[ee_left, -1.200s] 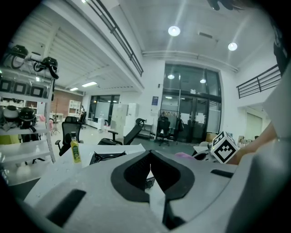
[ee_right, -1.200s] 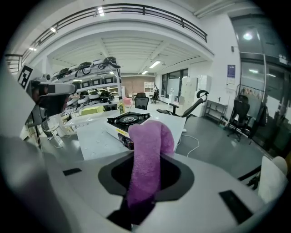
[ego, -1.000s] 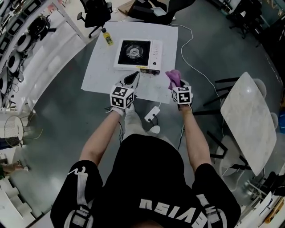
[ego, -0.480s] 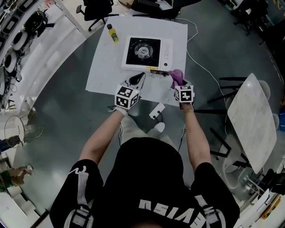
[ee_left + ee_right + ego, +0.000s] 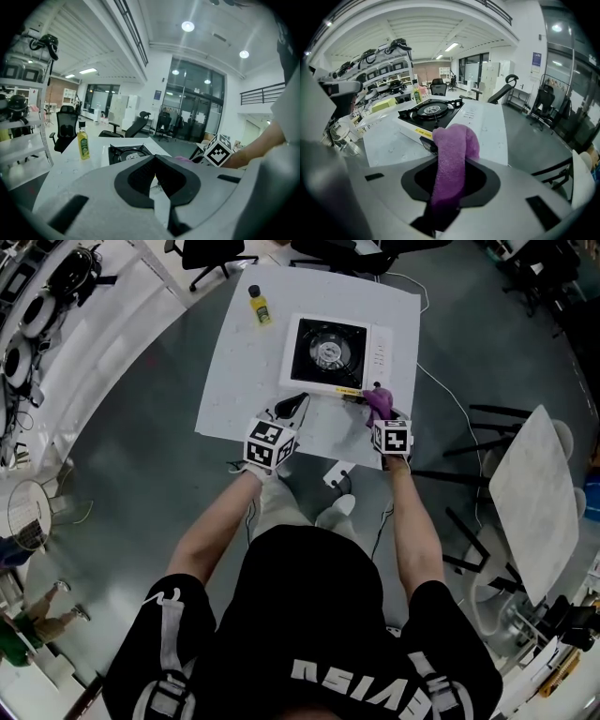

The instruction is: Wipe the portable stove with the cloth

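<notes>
Right tool point(image 5: 379, 414) point(image 5: 450, 190): jaws clamped on the purple cloth point(image 5: 378, 401) point(image 5: 452, 154). One fold is pinched between the pads and the free end stands up and forward beyond the tips. Tool points steeply down toward the white counter point(image 5: 234, 381). Portable stove point(image 5: 333, 352) point(image 5: 431, 112) sits on the counter directly ahead of this tool, burner side up, with its white control strip on the side nearer the right tool. The cloth's free end is at the stove's near front corner, by the yellow label. Whether the cloth touches the stove cannot be told from either view. Left tool point(image 5: 296, 403) point(image 5: 154, 176): jaw tips together, nothing between them. It hovers over the counter's near edge, just short of the stove's front side, beside the right tool but apart from it. From the left tool, the stove point(image 5: 126, 153) lies just ahead. A yellow bottle point(image 5: 258, 306) point(image 5: 82, 144) stands upright on the counter, farther ahead and to the left of the stove, apart from it. The right tool's marker cube point(image 5: 218, 151) shows to the right of the left tool's jaws.
</notes>
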The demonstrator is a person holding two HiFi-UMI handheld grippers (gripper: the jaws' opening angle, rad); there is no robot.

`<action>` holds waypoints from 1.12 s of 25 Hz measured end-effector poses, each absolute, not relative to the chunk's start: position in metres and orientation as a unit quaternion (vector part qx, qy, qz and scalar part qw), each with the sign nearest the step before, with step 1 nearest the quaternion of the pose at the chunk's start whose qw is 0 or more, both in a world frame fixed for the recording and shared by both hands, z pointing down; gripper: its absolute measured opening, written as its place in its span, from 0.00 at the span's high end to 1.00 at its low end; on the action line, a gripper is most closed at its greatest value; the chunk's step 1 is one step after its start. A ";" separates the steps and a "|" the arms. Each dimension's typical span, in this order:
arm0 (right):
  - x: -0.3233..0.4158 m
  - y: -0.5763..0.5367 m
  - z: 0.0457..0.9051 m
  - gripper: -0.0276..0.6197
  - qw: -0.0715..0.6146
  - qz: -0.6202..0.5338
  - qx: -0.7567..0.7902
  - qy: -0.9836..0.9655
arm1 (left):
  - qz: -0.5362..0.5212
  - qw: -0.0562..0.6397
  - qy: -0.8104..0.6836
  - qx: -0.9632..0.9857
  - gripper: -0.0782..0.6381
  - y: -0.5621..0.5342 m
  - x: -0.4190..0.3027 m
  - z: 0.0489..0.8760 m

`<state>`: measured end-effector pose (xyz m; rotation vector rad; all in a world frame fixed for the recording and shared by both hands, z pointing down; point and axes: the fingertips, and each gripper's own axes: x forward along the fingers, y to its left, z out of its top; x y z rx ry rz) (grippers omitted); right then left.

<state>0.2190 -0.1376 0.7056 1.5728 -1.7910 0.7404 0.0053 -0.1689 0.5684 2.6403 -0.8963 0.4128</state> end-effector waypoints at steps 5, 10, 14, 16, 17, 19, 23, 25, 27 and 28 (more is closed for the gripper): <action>0.188 -0.150 0.711 0.81 0.327 0.284 0.584 -0.686 | 0.144 0.168 -0.321 0.921 0.88 -0.186 -0.020 0.573; 0.156 -0.157 0.716 0.81 0.331 0.286 0.573 -0.694 | 0.144 0.171 -0.329 0.917 0.88 -0.199 -0.046 0.574; 0.128 -0.163 0.718 0.81 0.334 0.288 0.563 -0.699 | 0.141 0.171 -0.337 0.915 0.88 -0.209 -0.067 0.571; 0.113 -0.168 0.719 0.81 0.335 0.287 0.558 -0.703 | 0.139 0.169 -0.340 0.915 0.88 -0.213 -0.078 0.570; 0.105 -0.171 0.720 0.81 0.335 0.286 0.555 -0.705 | 0.139 0.169 -0.342 0.914 0.88 -0.215 -0.084 0.569; 0.088 -0.177 0.720 0.81 0.336 0.284 0.549 -0.710 | 0.138 0.168 -0.346 0.913 0.88 -0.219 -0.097 0.569; 0.053 -0.188 0.722 0.81 0.337 0.281 0.537 -0.720 | 0.139 0.168 -0.355 0.909 0.88 -0.226 -0.126 0.569; 0.034 -0.194 0.722 0.81 0.338 0.280 0.531 -0.724 | 0.138 0.168 -0.360 0.907 0.88 -0.230 -0.142 0.568; 0.017 -0.198 0.721 0.81 0.339 0.279 0.526 -0.728 | 0.137 0.168 -0.366 0.905 0.88 -0.234 -0.158 0.567; 0.009 -0.201 0.721 0.81 0.340 0.278 0.524 -0.730 | 0.136 0.168 -0.369 0.904 0.88 -0.235 -0.166 0.566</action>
